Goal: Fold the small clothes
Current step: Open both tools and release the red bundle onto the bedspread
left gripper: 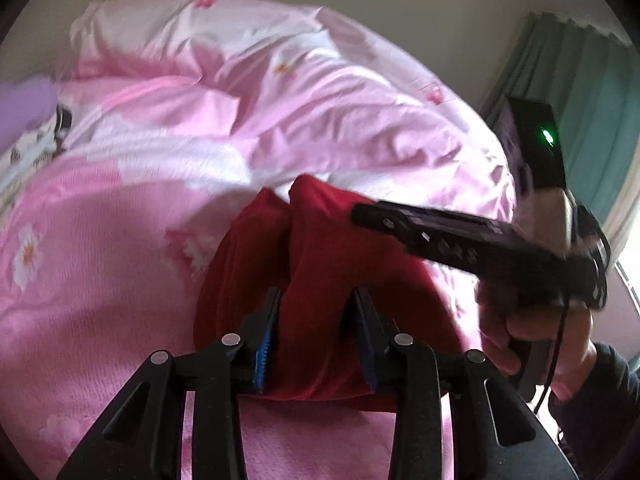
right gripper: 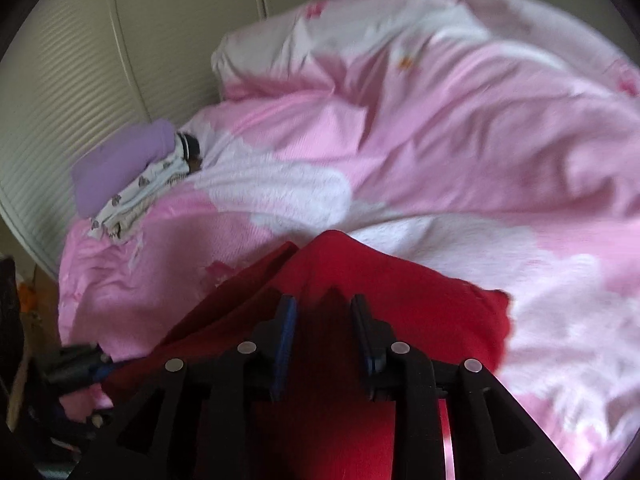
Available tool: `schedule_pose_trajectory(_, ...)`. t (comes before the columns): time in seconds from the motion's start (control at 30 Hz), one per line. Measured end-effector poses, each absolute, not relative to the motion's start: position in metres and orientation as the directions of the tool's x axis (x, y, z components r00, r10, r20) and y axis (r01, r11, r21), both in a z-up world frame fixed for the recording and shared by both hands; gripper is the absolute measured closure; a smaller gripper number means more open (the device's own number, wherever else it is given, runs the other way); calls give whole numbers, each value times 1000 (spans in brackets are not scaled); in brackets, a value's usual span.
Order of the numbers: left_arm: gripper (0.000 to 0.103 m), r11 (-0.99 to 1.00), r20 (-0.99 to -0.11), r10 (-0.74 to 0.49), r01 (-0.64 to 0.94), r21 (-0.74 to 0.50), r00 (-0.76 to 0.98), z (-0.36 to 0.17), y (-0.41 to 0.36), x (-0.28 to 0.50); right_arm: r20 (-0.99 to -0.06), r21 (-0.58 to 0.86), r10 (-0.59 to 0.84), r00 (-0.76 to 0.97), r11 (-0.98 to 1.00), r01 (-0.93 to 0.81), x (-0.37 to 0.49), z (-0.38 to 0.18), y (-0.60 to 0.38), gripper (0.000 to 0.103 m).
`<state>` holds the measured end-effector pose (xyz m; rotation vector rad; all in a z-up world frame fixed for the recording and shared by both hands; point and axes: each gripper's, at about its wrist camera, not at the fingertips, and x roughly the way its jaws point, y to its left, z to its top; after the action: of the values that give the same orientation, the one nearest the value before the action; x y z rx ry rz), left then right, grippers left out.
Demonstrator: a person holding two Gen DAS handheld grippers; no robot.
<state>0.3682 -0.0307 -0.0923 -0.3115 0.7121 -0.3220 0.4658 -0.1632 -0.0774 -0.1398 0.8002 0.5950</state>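
A red garment [left gripper: 320, 264] hangs bunched over the pink flowered bed cover [left gripper: 120, 240]. My left gripper [left gripper: 316, 300] is shut on a thick fold of it, with cloth filling the gap between the blue pads. In the right wrist view the same red garment [right gripper: 400, 300] drapes forward, and my right gripper [right gripper: 324, 308] is shut on another bunch of it. The right gripper's body [left gripper: 460, 236] crosses the left wrist view at right, held by a hand. The left gripper [right gripper: 80, 364] shows at the lower left of the right wrist view.
A rumpled pink and white duvet [right gripper: 440, 100] covers the far bed. A purple cloth [right gripper: 120, 160] and a white patterned garment [right gripper: 140, 196] lie at the bed's left edge by a ribbed wall panel [right gripper: 80, 80]. A green curtain [left gripper: 592, 112] hangs at right.
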Motion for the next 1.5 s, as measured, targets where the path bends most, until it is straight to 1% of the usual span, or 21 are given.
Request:
schedule_pose_trajectory(0.07,67,906,-563,-388,191,-377,729,-83,-32,363,-689,84,430,584,847,-525,452,-68,-177,75)
schedule_pose_trajectory(0.2,61,902,-509,-403,237,-361,760,-62,-36,355,-649,47,394,651,875,-482,414,-56,-206,74)
schedule_pose_trajectory(0.3,59,890,-499,-445,301,-344,744,-60,-47,363,-654,56,385,651,883,-466,395,-61,-214,74)
schedule_pose_trajectory(0.37,59,894,-523,-439,300,-332,730,-67,-52,371,-658,51,365,658,894,-445,388,-68,-217,74)
schedule_pose_trajectory(0.43,59,920,-590,-387,254,-298,709,-83,-53,381,-652,82,368,663,904,-420,385,-75,-221,74)
schedule_pose_trajectory(0.47,61,932,-618,-358,227,-283,700,-90,-52,385,-650,108,377,659,905,-411,385,-79,-224,72)
schedule_pose_trajectory(0.5,59,945,-655,-320,185,-269,684,-101,-48,392,-648,125,382,658,906,-404,384,-82,-226,69)
schedule_pose_trajectory(0.53,58,941,-667,-329,172,-291,668,-108,-43,396,-643,136,385,662,908,-396,384,-85,-227,67)
schedule_pose_trajectory(0.6,56,928,-688,-354,150,-340,633,-123,-34,402,-641,134,381,667,910,-391,381,-89,-225,59)
schedule_pose_trajectory(0.67,56,935,-696,-342,159,-316,631,-129,-37,404,-654,126,368,661,914,-385,382,-97,-222,55)
schedule_pose_trajectory(0.77,56,944,-698,-323,168,-283,639,-132,-44,401,-660,154,362,658,923,-352,383,-113,-224,54)
schedule_pose_trajectory(0.83,56,942,-682,-331,182,-284,652,-128,-44,397,-654,182,363,664,927,-327,383,-117,-229,52)
schedule_pose_trajectory(0.93,56,936,-644,-346,202,-289,682,-108,-44,390,-630,168,344,696,936,-311,376,-107,-232,51)
schedule_pose_trajectory(1.03,55,933,-582,-357,252,-256,730,-84,-50,376,-581,158,339,740,939,-307,362,-90,-234,51)
schedule_pose_trajectory(1.1,53,928,-577,-370,270,-255,728,-81,-53,374,-570,172,363,737,930,-326,351,-86,-234,51)
schedule_pose_trajectory(1.17,52,937,-601,-350,269,-224,718,-86,-57,376,-576,166,373,728,925,-342,343,-87,-230,51)
schedule_pose_trajectory(1.23,50,948,-653,-316,244,-202,688,-99,-57,383,-593,160,371,715,924,-347,335,-93,-226,51)
schedule_pose_trajectory(1.3,47,946,-688,-325,229,-231,649,-115,-53,390,-610,166,372,700,923,-346,330,-102,-224,51)
schedule_pose_trajectory(1.37,46,945,-698,-326,223,-238,637,-122,-51,392,-640,163,355,682,930,-331,331,-112,-222,51)
schedule_pose_trajectory(1.47,45,947,-705,-321,220,-233,632,-130,-50,394,-659,207,364,658,929,-307,334,-127,-224,51)
schedule_pose_trajectory(1.5,45,947,-707,-320,218,-234,631,-133,-49,395,-668,218,366,648,929,-300,336,-132,-224,48)
